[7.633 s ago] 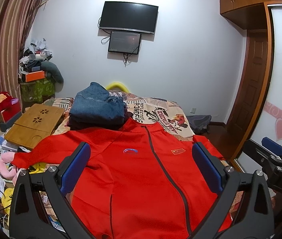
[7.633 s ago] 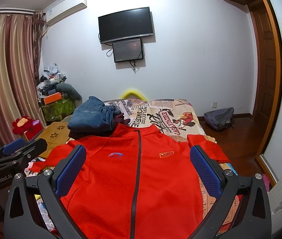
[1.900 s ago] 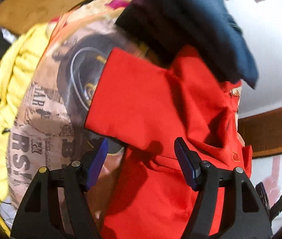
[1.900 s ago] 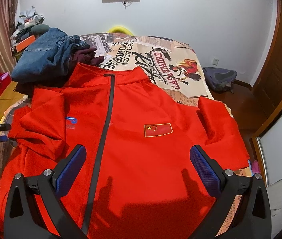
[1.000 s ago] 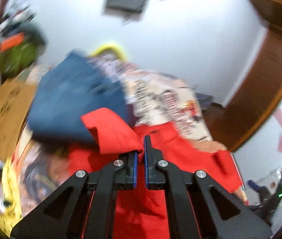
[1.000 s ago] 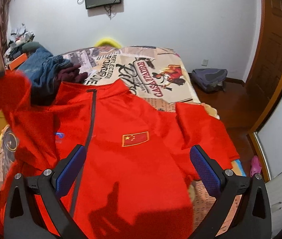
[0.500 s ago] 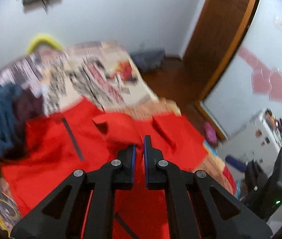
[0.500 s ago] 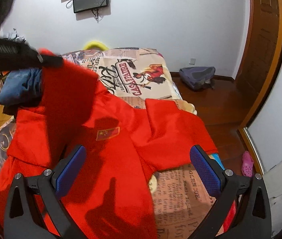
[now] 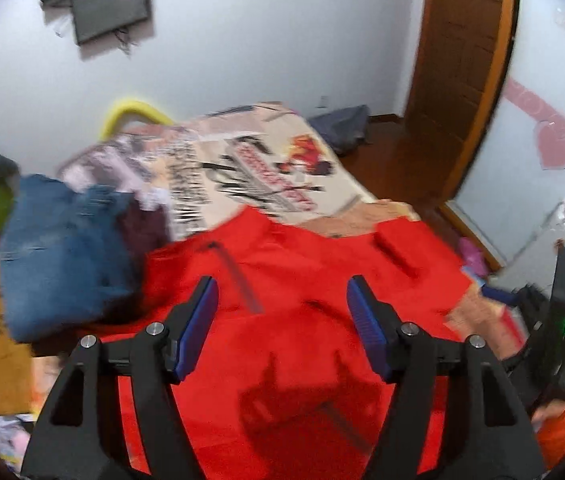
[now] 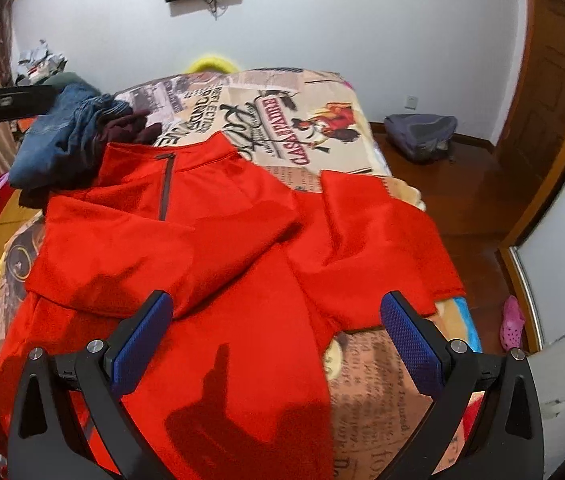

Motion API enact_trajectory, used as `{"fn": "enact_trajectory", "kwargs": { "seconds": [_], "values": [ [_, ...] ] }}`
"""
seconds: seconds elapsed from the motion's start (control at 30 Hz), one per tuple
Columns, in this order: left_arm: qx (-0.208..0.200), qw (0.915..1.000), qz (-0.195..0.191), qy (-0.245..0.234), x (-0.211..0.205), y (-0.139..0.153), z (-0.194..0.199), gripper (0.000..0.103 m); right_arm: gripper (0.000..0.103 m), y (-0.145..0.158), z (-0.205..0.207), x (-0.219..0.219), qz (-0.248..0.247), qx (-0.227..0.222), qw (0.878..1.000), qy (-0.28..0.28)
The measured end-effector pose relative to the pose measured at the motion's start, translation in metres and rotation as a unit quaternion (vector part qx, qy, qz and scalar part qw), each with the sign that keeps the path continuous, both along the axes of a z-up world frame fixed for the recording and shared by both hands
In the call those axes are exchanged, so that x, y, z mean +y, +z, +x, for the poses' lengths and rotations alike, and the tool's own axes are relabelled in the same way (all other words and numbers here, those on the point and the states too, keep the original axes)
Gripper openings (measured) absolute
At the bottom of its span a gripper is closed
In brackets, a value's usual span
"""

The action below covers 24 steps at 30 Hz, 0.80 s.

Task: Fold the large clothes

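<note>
Bedspread point(image 10: 282, 128) carries the red jacket point(image 10: 210, 280); left claw point(image 9: 282, 316) and right claw point(image 10: 276, 336) both gape, holding nothing.

Bed point(image 10: 314, 92), printed cover: red jacket point(image 10: 210, 264) spread flat; blue jeans pile point(image 10: 62, 128) beside collar.

Jacket point(image 10: 210, 264) spread on near bed point(image 10: 366, 392), one sleeve folded across; jeans pile point(image 10: 54, 136) far left.

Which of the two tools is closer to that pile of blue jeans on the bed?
Left. The left tool hovers open over the red jacket, beside the jeans. The right tool hangs open over the jacket's lower part, farther off.
</note>
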<state>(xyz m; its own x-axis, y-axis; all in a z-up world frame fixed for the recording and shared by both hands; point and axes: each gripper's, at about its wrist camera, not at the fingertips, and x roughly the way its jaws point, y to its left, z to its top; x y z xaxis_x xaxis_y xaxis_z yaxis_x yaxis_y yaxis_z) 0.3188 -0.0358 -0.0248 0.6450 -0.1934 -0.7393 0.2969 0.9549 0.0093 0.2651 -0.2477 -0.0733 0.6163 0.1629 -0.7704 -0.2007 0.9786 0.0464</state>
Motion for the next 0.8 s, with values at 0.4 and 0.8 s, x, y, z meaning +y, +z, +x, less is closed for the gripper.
{"fn": "enact_trajectory", "kwargs": {
  "seconds": [0.4,0.8],
  "values": [
    [0.030,0.9877,0.021,0.152,0.170,-0.027,-0.021,0.070,0.103,0.010,0.033,0.064,-0.048,-0.015,0.995,0.081],
    [0.163,0.9674,0.011,0.194,0.238,-0.166,-0.059,0.070,0.081,-0.066,0.095,0.094,-0.137,0.091,0.984,0.070]
  ]
}}
